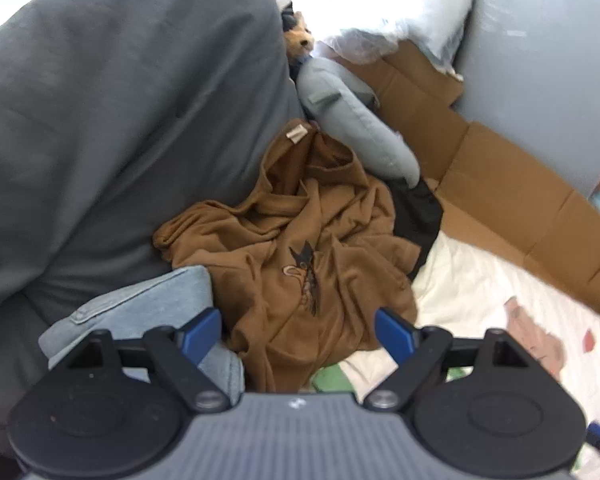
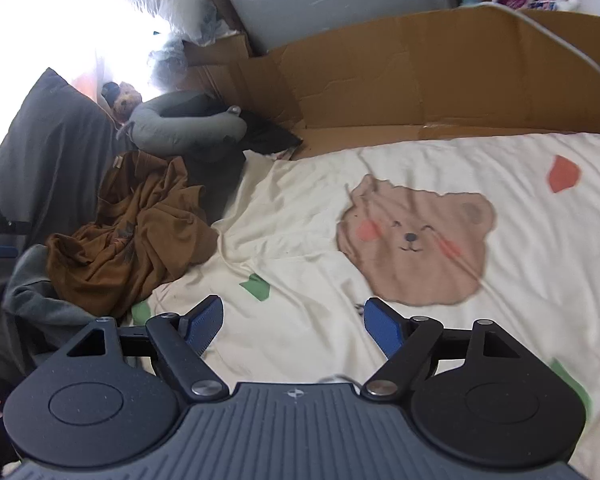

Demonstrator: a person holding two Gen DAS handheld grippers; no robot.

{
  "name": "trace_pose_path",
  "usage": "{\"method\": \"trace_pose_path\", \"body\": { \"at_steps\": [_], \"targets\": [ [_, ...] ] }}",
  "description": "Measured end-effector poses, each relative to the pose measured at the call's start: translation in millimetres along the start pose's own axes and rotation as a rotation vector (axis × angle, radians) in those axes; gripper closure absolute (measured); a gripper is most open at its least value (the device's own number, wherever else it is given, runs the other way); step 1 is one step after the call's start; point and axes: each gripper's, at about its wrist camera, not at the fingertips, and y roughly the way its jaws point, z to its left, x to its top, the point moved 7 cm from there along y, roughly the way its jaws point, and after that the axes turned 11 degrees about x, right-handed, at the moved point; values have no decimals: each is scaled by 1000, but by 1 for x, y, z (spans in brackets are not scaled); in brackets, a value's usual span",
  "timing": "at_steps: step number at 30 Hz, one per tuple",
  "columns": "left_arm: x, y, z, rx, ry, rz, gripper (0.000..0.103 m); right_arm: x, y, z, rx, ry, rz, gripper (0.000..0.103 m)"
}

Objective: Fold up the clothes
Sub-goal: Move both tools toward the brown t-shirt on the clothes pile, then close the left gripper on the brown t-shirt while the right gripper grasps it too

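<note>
Fingers (image 1: 198, 330) of the left gripper (image 1: 298, 332) spread wide, nothing between them, hovering just above the near edge of the brown shirt (image 1: 296, 252). Crumpled in a heap, that shirt, printed side partly up, a small label showing at the far end. Hard against the left of the shirt: a dark grey duvet (image 1: 120, 112). Just near-left of the shirt, under the left finger: a folded pale blue garment (image 1: 140, 312). Beyond the shirt: a grey neck pillow (image 1: 352, 120), with flattened cardboard (image 1: 500, 188) further right of it. To the shirt's right: the cream bed sheet (image 1: 472, 292).

Fingers (image 2: 382, 326) of the right gripper (image 2: 294, 326) equally wide apart, gripping nothing, poised over bare cream sheet well right of the brown shirt. Same heap seen at the left of this view, resting half on the sheet's edge, half against the duvet. Bear print (image 2: 416, 240) on the sheet well right of the shirt, marking open flat room for spreading.

Judged as the pick-up stage, folding not begun. Best done by pinching a single layer at a hem or shoulder rather than a bunched fold, lifting clear of the pale blue garment so as not to drag it along, then carrying the shirt rightward toward the bear print and pulling it flat with both grippers before any fold.
</note>
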Motion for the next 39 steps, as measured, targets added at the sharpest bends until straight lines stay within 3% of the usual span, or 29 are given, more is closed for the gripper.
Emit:
{"method": "trace_pose_path", "body": {
  "at_steps": [3,7,10,17,22,24,30,39],
  "targets": [
    [-11,12,0,43,-6,-25,17,5,39,9,45,-15,30,22],
    [-24,31,2,29,-19,-14,17,14,92,27,110,-76,57,22],
    [-27,38,1,36,-9,-54,29,22,131,40,158,-126,75,22],
    [-27,56,-1,55,9,-75,30,35,194,63,220,-183,107,22],
    [-24,67,-9,45,42,-73,32,37,228,75,230,-208,123,20],
    [-24,72,-13,58,78,-70,37,40,243,81,248,-218,123,19],
    [-24,84,-12,98,103,-30,38,42,290,100,251,-295,164,17],
    [-31,94,-1,105,90,-18,57,35,340,103,204,-299,247,19]
  ]
}}
